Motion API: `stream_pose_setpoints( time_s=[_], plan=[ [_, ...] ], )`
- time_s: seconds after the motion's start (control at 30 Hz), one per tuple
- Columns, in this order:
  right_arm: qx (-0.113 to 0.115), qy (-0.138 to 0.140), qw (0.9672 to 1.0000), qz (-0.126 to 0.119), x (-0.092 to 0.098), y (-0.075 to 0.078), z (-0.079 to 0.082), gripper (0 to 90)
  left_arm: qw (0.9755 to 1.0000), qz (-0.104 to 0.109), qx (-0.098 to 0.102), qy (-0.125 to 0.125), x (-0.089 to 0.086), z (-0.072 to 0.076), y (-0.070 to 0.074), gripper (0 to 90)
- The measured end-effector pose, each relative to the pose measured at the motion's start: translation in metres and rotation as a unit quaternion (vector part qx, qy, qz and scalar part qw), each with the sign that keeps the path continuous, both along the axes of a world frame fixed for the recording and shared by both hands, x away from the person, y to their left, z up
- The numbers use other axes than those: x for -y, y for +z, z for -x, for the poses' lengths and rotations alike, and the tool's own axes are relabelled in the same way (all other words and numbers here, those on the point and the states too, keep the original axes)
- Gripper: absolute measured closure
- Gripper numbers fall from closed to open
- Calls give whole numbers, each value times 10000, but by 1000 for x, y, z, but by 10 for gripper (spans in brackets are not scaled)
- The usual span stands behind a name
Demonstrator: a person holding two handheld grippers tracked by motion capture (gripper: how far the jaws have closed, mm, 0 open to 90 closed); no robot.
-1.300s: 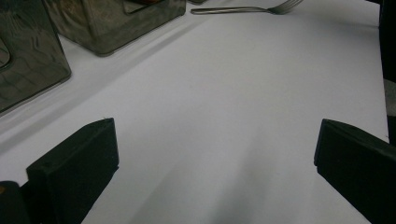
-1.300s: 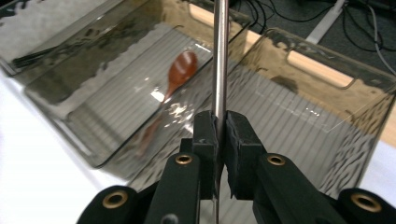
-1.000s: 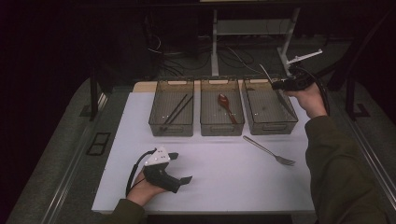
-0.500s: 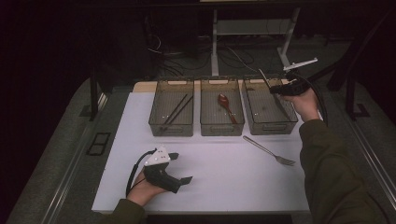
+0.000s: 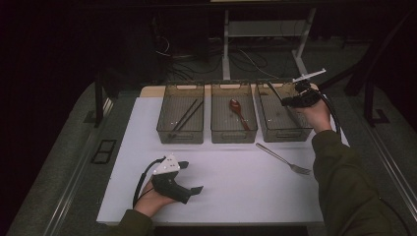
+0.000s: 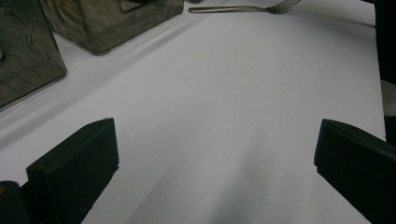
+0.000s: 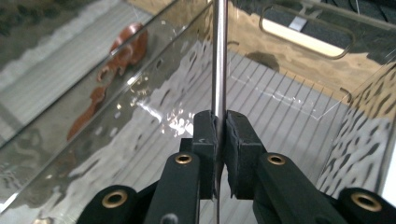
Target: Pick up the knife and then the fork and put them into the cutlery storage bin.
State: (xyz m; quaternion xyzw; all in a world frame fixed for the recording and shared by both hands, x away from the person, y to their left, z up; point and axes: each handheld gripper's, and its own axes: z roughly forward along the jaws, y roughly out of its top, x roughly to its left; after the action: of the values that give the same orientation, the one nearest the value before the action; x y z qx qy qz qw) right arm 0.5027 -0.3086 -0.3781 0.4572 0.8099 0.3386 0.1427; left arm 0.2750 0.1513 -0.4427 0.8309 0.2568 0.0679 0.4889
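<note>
White mat, three bins: your right gripper (image 7: 218,140) pinches a thin metal utensil (image 7: 219,56) over the right bin (image 5: 284,129). Its far end could snag the bin's rim and twist loose. Left gripper (image 5: 184,183) rests open.

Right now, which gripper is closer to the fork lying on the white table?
Neither is clearly closer. The right gripper holds a metal utensil over the right bin, beyond the fork. The left gripper rests open, off to the fork's left.

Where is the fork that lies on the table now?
In the high view, the fork lies on the white table, right side, just before the rightmost bin.
</note>
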Motion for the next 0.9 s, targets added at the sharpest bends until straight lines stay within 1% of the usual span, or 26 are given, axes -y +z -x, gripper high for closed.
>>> stream_pose_setpoints(
  time_s=[0.1, 0.17, 0.2, 0.23, 0.27, 0.3, 0.33, 0.37, 0.4, 0.53, 0.63, 0.7, 0.73, 0.8, 0.9],
  plan=[
    [-84, 80, 9997, 213, -6, -5, -2, 818, 10000, -15, -1, 3, 0, 0, 1, 0],
    [-215, 125, 9992, 303, -10, -8, -3, 810, 10000, -8, 2, 14, -1, 0, 1, 0],
    [-235, 160, 9989, 369, -12, -9, -3, 810, 10000, -13, 6, 7, -1, 0, 1, 0],
    [-207, 143, 9989, 386, -13, -10, -3, 826, 10000, -7, 4, 10, -1, 0, 1, 0],
    [-207, 117, 9993, 282, -13, -9, -3, 814, 10000, -17, 6, 4, -1, 0, 1, 0],
    [-236, 108, 9995, 166, -12, -8, -3, 783, 10000, -12, 9, 4, -1, 0, 1, 0],
    [-248, 116, 9995, 127, -12, -7, -3, 760, 10000, -7, 8, 2, -1, 0, 1, 0],
    [-214, 101, 9996, 163, -12, -7, -3, 744, 10000, -1, 10, 8, 0, 0, 1, 0],
    [-205, 84, 9996, 150, -11, -5, -2, 730, 10000, 1, 11, 6, -1, 0, 1, 0],
    [-174, 30, 9997, -153, -6, 1, 2, 612, 10000, -5, 21, 13, 0, 0, 1, 0],
    [-25, 76, 9989, -452, -2, 9, 9, 525, 10000, -8, 22, 13, 0, 0, 0, 0],
    [-13, 117, 9980, -625, 1, 14, 15, 485, 10000, -15, 25, 11, 0, 0, 0, 0],
    [-7, 109, 9977, -674, 2, 16, 18, 468, 10000, -23, 23, 10, 0, 0, 0, 0],
    [102, 127, 9971, -748, 4, 21, 27, 453, 10000, -14, 26, 17, 0, 0, 0, 0],
    [200, 239, 9957, -870, 6, 27, 38, 419, 10000, -21, 31, 11, 0, 0, 1, 0]
  ],
)
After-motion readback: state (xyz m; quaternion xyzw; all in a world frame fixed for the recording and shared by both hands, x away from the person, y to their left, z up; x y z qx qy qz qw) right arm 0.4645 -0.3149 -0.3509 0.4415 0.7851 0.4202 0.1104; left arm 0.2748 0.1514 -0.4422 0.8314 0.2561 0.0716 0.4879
